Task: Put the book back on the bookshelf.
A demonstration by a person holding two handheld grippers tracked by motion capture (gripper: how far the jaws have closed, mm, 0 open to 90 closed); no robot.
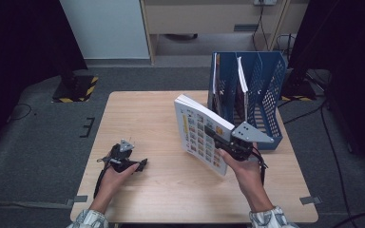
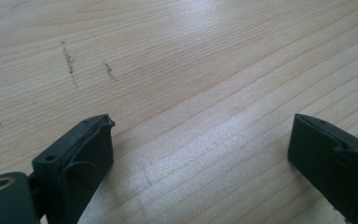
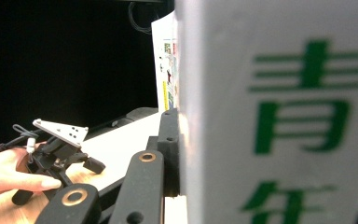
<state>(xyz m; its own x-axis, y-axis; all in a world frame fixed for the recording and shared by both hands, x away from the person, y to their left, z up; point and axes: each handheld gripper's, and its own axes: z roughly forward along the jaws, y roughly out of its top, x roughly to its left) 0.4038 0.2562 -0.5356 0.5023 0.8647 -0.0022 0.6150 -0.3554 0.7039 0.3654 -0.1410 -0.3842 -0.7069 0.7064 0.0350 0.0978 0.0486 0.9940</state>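
table (image 1: 147,114): pale wood, bare apart from the rack at its far right and the two grippers over it.
file rack (image 1: 266,90): blue, perforated walls, several upright slots; two slots already hold thin white items standing on edge, and the slot or slots to the right look free.
book (image 1: 200,134): thick, white-edged, with a cover of small coloured pictures; it is held off the table, tilted, just in front of the rack's open side and not yet inside any slot.
right gripper (image 1: 217,137): its jaws are pinching the book across its thickness, one black jaw flat against the cover in the right gripper view; the other jaw is hidden behind the book, so the grip is judged from how the book hangs.
left gripper (image 1: 140,165): resting low near the table's near left, jaws spread wide with only bare wood between them.
step in hand: carrying the book toward the rack to file it.
next move: probably stand the book upright, line its edge up with a free slot, then slide it in without knocking the dividers or the items already filed; the left gripper could steady the rack.
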